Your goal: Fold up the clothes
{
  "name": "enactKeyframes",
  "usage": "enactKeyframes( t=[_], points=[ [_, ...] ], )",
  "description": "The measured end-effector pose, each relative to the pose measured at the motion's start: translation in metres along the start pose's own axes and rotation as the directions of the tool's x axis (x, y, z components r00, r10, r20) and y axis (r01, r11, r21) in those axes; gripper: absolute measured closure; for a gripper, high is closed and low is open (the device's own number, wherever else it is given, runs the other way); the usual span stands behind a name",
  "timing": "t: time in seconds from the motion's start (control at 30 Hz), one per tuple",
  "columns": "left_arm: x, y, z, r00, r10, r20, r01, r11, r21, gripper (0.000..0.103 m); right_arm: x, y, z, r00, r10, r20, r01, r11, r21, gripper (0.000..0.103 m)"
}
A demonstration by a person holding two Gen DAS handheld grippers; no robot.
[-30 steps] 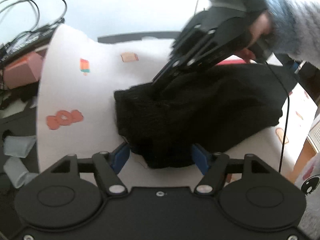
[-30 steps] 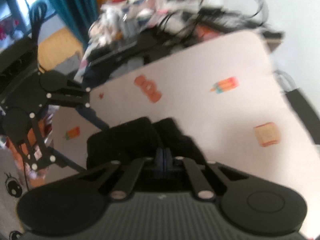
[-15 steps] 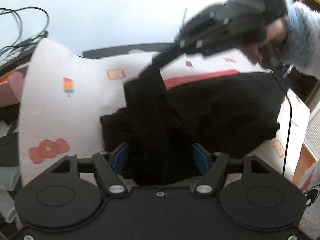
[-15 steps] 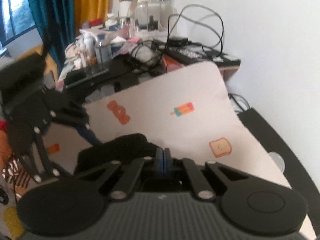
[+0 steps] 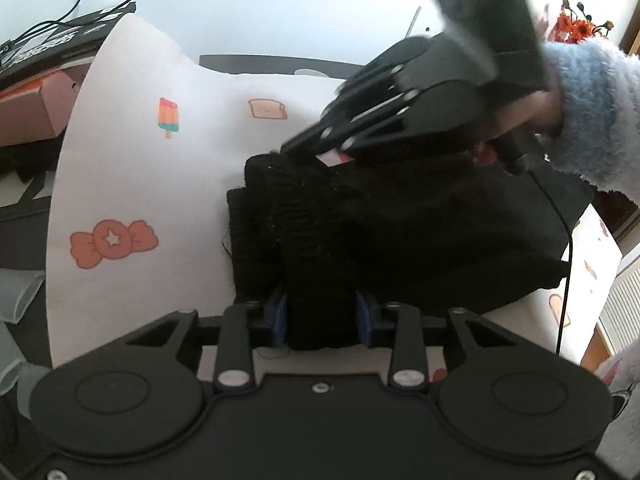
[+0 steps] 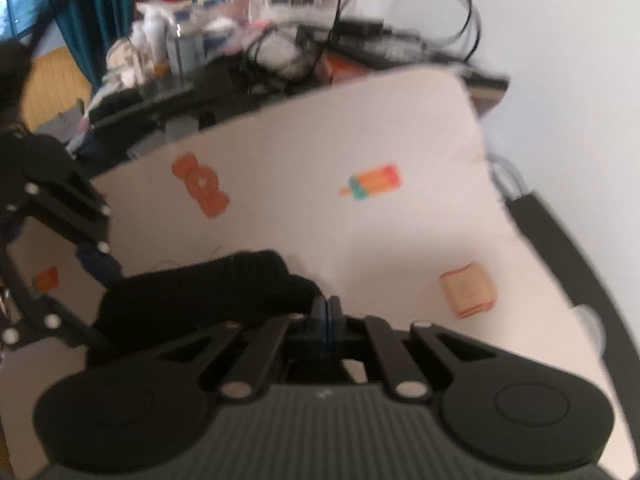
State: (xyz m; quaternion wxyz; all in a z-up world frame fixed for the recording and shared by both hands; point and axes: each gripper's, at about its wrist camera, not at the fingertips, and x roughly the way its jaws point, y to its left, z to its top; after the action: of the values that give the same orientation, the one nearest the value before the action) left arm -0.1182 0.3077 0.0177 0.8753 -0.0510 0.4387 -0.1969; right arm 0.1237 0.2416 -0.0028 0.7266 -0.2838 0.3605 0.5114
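A: We saw the black knit garment (image 5: pixel 400 232) bunched at frame centre on the printed white sheet (image 5: pixel 132 184), a fold between the left gripper (image 5: pixel 322 316), whose jaws had just been closing.

B: The right gripper (image 6: pixel 329 320) was pinched shut, apparently on an edge. We thought that thin pinch could slip, dropping the fold.

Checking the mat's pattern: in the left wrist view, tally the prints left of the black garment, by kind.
Popsicle: 1
Toast slice: 1
Candy: 1
Total: 3 prints left of the black garment
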Motion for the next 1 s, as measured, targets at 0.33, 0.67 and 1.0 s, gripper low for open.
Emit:
enactKeyframes(
  t=[0.33,0.67,1.0],
  points=[
    [-0.060,-0.007,0.028,0.984,-0.073,0.162,0.099,0.983,-0.155,0.055,-0.151,-0.079,-0.054,0.946,-0.265,0.185,0.146,0.862,0.486,0.040],
    [0.041,-0.088,0.064,0.997,-0.048,-0.054,0.050,0.998,0.038,0.051,-0.219,-0.071,-0.229,0.881,-0.441,-0.172,0.443,0.640,0.628,0.045],
    [0.068,-0.086,0.050,0.978,0.192,-0.085,-0.185,0.979,0.079,0.051,-0.140,-0.049,-0.184,0.956,-0.290,-0.053,0.288,0.881,0.375,0.081]
  ],
)
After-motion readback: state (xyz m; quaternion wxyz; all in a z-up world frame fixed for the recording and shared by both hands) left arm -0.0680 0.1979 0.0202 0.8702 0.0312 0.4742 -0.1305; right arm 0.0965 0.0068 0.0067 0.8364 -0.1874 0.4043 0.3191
